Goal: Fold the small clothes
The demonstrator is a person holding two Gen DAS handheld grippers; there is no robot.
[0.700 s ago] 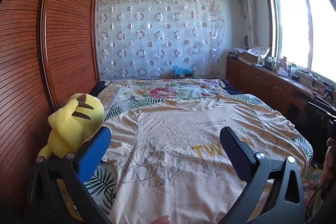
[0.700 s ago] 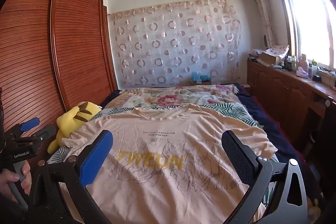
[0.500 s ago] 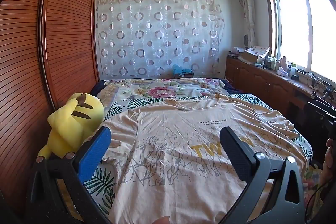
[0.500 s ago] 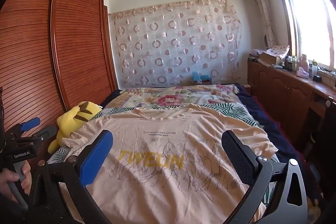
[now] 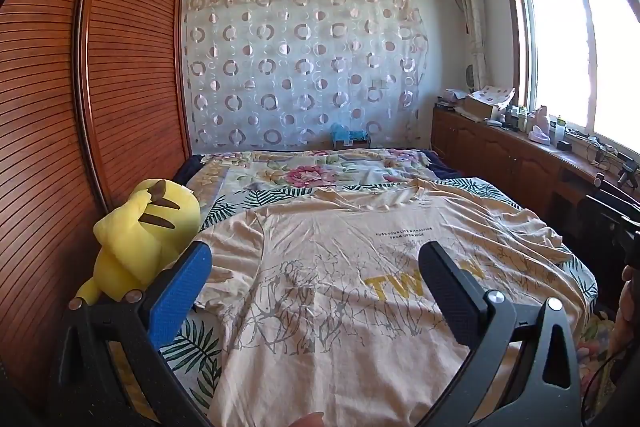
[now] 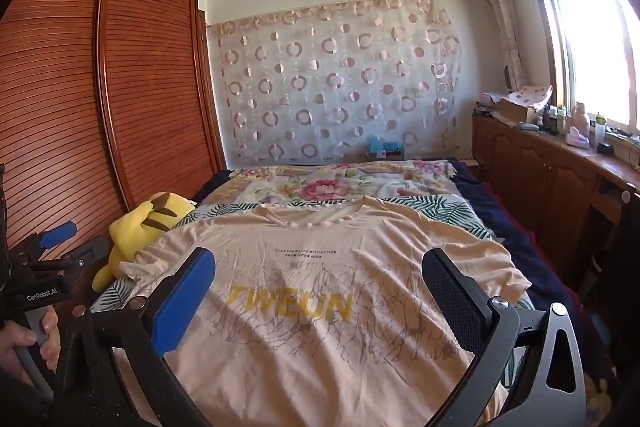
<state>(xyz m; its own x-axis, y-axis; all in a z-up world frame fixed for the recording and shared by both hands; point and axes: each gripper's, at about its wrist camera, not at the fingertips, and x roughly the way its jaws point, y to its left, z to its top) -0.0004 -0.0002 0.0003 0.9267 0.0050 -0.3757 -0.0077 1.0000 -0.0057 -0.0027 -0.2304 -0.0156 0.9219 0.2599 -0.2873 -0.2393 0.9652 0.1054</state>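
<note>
Sunlit bed carries your peach T-shirt flat, collar far, hem toward you. Your left gripper and right gripper hover spread wide, empty; each is nearest its own sleeve.

The T-shirt is pale peach, with yellow lettering, small dark text and grey line drawings. At its ten o'clock lies a yellow plush toy with brown stripes. The bedsheet shows pink flowers and green leaves. The curtain is white with brownish rings; the wardrobe is reddish-brown.
</note>
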